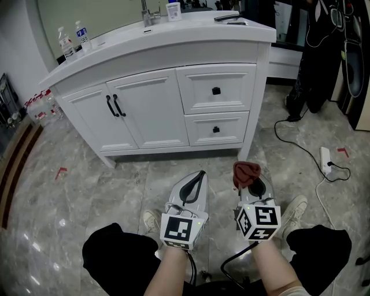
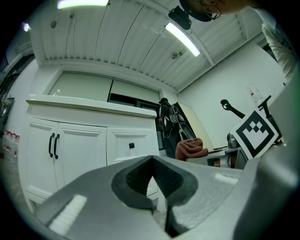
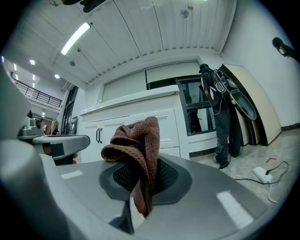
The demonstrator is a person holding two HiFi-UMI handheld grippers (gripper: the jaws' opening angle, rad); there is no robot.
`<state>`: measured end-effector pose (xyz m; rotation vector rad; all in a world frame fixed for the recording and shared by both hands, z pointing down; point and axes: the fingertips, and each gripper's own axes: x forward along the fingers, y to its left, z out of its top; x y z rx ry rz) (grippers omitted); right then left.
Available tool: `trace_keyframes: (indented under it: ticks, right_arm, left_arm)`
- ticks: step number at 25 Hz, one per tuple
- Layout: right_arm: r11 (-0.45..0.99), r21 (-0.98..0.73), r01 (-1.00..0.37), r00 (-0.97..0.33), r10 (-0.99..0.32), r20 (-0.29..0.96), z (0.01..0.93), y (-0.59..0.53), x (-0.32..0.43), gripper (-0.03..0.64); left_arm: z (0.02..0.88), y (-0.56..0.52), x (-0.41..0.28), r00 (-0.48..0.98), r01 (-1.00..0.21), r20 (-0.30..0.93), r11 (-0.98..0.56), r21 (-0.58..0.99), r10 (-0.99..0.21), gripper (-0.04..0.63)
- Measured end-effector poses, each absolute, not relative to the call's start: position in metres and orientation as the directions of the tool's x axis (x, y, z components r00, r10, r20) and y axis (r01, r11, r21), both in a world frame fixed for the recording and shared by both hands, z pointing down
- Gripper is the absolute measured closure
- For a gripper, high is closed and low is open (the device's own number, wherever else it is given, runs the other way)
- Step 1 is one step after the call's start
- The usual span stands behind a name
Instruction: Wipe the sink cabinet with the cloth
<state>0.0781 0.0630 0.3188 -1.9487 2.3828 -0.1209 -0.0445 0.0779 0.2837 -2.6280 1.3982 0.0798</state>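
The white sink cabinet (image 1: 173, 98) stands ahead, with two doors at its left and two drawers at its right; it also shows in the left gripper view (image 2: 84, 140) and the right gripper view (image 3: 140, 122). My right gripper (image 1: 250, 176) is shut on a reddish-brown cloth (image 1: 245, 171), which bunches above the jaws (image 3: 136, 154). My left gripper (image 1: 196, 179) is shut with nothing in it, jaw tips meeting (image 2: 153, 180). Both are held low over the floor, short of the cabinet. The cloth (image 2: 190, 147) also appears at the right of the left gripper view.
Two water bottles (image 1: 74, 40), a faucet (image 1: 149, 14) and small items sit on the countertop. A power strip (image 1: 327, 159) and cable lie on the marble floor at right. Dark clothing and gear (image 1: 318, 52) hang at the far right. My shoes (image 1: 151, 219) are below.
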Motion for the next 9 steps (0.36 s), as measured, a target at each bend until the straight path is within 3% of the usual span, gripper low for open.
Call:
trace_keyframes:
  ticks: [9]
  right_arm:
    - [0.198,-0.094,-0.976,-0.199,-0.980,0.007,0.3240,0.0629,0.0753,0.538]
  left_arm:
    - [0.2897,0.0773,-0.0440,0.567,-0.823,-0.120,-0.557,-0.110,-0.815,0.594]
